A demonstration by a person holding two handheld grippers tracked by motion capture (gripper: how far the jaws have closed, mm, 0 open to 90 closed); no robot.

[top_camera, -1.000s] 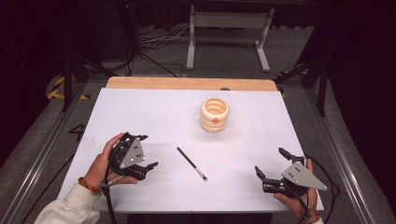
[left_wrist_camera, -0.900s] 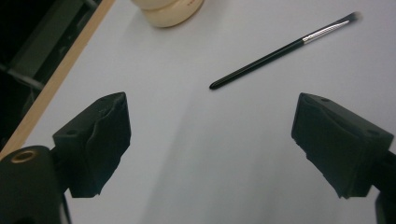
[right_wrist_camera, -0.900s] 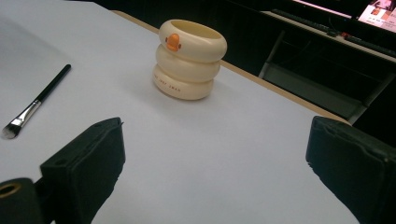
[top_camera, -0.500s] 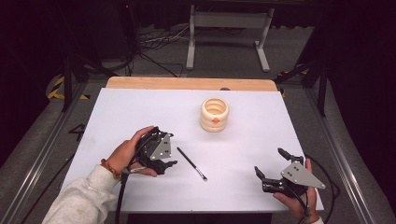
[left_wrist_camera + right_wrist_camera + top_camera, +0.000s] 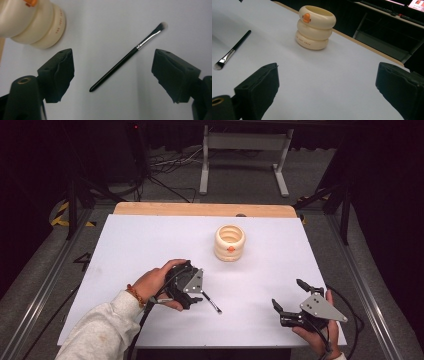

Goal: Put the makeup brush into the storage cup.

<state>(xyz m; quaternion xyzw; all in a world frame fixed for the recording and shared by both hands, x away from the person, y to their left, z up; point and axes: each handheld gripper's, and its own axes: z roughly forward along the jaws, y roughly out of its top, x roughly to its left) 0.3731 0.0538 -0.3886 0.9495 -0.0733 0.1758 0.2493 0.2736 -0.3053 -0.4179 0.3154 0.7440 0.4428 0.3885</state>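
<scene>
High view: the left gripper (image 5: 196,296) hovers over the thin black silver-ferruled makeup brush (image 5: 212,303) lying on the white table (image 5: 135,240); the right gripper (image 5: 287,301) waits well apart, jaws spread.

Left gripper view: the brush (image 5: 127,56) lies diagonally between the 2 jaws, which have just been closing yet stand untouching.

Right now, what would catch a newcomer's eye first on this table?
The cream ringed cup with its orange mark, standing alone toward the far middle of the white table. Then the thin black makeup brush lying flat between the left gripper and its open jaws, untouched. The right gripper rests open near the front right corner.
</scene>
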